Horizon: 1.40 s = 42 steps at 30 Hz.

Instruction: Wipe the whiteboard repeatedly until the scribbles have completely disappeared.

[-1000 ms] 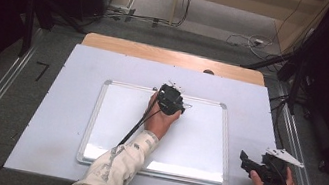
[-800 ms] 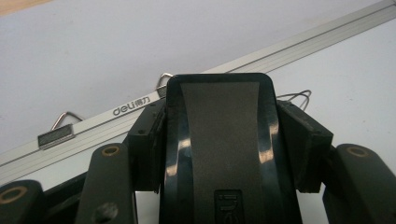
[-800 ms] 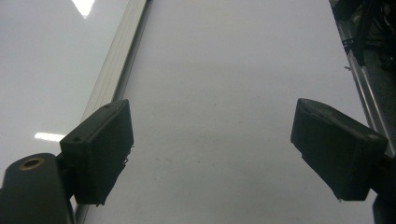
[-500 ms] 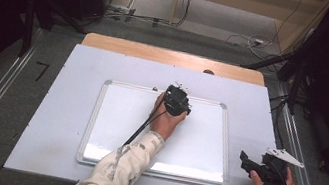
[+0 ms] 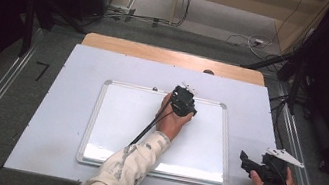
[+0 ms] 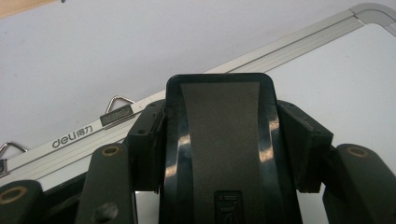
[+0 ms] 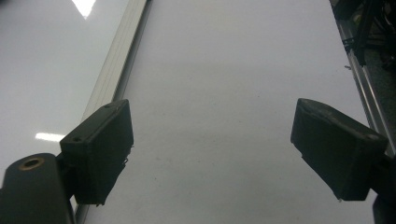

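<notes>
Left gripper (image 5: 184,100) clamps an eraser (image 6: 219,140) near the whiteboard (image 5: 123,116)'s upper right; right gripper (image 7: 210,154) idles, jaws apart. Uneven pressure could tilt the eraser loose.

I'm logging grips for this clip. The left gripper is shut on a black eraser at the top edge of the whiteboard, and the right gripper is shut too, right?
Not quite. The right gripper is open: the right gripper view shows its jaws wide apart with nothing between them. The left gripper is indeed shut on the black eraser at the whiteboard top edge.
</notes>
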Available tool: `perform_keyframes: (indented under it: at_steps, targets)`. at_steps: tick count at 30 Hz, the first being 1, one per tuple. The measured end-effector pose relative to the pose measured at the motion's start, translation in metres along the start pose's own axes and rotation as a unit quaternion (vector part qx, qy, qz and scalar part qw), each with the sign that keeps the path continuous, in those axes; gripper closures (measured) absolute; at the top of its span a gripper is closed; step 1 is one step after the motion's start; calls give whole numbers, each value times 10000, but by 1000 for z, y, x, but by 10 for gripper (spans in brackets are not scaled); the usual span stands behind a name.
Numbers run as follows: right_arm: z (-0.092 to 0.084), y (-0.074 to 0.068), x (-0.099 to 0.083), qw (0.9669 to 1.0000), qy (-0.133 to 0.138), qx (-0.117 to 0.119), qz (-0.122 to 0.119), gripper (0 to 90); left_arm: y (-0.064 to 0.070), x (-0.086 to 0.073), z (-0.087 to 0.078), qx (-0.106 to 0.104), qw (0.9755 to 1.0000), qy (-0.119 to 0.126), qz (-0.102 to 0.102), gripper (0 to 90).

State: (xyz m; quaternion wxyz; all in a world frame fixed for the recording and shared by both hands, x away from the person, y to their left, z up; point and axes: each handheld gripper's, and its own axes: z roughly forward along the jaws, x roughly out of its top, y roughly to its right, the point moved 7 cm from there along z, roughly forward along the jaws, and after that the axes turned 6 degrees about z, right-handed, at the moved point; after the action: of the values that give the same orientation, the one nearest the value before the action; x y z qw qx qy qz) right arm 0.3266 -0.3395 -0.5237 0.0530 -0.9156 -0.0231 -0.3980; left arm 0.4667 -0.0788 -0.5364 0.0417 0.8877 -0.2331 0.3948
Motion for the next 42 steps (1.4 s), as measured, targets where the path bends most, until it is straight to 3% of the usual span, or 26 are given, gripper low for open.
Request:
perform_keyframes:
  at_steps: [11,24,42]
  targets:
    - [0,0,0,10000,-2,13,1,117,11,8,6,-67,10000,6,40,411]
    - [-1,3,-2,10000,-14,-17,33,117,9,5,4,-116,9999,-26,115,411]
    - [-1,3,-3,10000,-16,-56,21,117,-32,-19,-14,102,9999,-58,-52,410]
